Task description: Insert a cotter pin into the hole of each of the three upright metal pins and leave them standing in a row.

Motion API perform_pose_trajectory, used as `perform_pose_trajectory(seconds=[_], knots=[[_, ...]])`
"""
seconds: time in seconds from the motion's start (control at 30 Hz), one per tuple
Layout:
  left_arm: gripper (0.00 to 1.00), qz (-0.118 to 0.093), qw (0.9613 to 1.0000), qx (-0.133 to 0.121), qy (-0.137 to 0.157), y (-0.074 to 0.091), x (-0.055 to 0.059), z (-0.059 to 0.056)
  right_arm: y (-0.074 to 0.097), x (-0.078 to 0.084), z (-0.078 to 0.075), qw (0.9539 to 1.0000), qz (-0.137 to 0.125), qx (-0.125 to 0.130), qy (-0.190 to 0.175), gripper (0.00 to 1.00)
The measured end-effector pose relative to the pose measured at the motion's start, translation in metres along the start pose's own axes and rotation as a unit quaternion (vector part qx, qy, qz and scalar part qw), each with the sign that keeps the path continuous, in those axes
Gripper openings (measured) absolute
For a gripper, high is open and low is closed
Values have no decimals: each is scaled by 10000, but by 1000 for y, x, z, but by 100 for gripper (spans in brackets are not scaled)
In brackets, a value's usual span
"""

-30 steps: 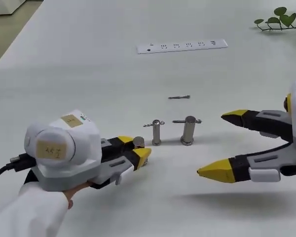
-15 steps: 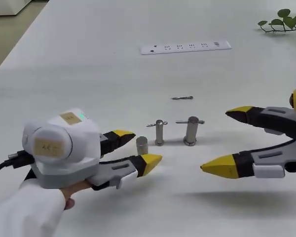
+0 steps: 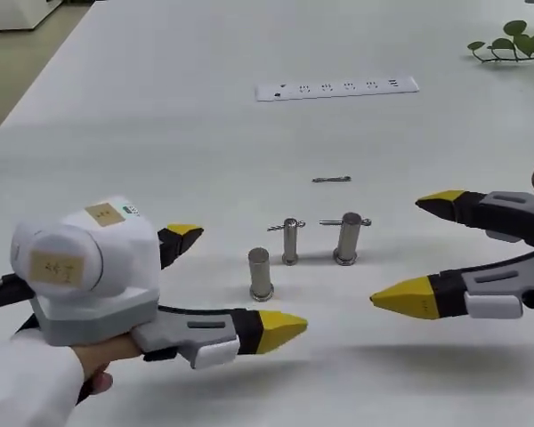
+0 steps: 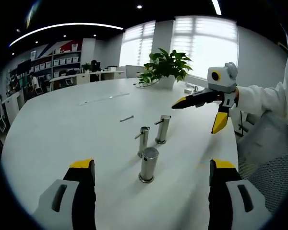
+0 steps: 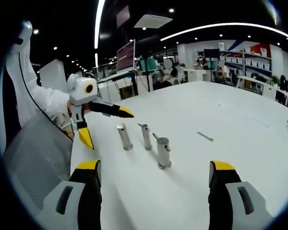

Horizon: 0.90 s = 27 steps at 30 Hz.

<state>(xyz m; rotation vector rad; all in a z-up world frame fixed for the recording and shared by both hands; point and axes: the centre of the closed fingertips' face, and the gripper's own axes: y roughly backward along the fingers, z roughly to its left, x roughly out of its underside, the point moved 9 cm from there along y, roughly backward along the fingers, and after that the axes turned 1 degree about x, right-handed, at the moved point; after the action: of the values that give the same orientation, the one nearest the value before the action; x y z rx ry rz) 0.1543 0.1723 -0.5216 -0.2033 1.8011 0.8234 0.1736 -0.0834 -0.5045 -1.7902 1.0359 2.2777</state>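
Note:
Three metal pins stand upright in a row on the white table. The left pin (image 3: pixel 260 273) (image 4: pixel 148 165) (image 5: pixel 124 136) is bare. The middle pin (image 3: pixel 290 240) (image 4: pixel 143 140) (image 5: pixel 146 136) and the right pin (image 3: pixel 348 237) (image 4: pixel 162 128) (image 5: pixel 163 152) each carry a cotter pin through the top. A loose cotter pin (image 3: pixel 331 180) (image 4: pixel 126 118) (image 5: pixel 205 136) lies further back. My left gripper (image 3: pixel 234 280) (image 4: pixel 151 164) is open, with the bare pin just beyond its jaws and untouched. My right gripper (image 3: pixel 416 249) (image 5: pixel 155 165) hangs open and empty to the right of the row.
A white power strip (image 3: pixel 336 87) lies across the far side of the table. A leafy plant (image 3: pixel 512 40) sits at the far right corner. Office desks and shelves fill the background in both gripper views.
The left gripper, shut around the bare pin a second ago, has opened and drawn back toward me, leaving the pin standing free. The right gripper has barely moved.

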Motion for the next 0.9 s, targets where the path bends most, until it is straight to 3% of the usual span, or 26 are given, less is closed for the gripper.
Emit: perform_pose_trajectory(seconds=[0.33, 0.47, 0.57, 0.9], knots=[[99, -66, 9998, 120, 119, -1, -2, -4, 7, -9, -11, 9998, 98, 7, 148, 91], [99, -86, 9998, 137, 133, -1, -2, -4, 11, -22, -21, 9980, 254, 18, 582, 90], [99, -73, 9997, 184, 148, 0, -2, -5, 14, -34, -31, 9976, 242, -6, 649, 88], [99, -26, 9996, 186, 200, 2, -1, -7, 5, -67, -67, 9871, 821, -201, 1356, 83]])
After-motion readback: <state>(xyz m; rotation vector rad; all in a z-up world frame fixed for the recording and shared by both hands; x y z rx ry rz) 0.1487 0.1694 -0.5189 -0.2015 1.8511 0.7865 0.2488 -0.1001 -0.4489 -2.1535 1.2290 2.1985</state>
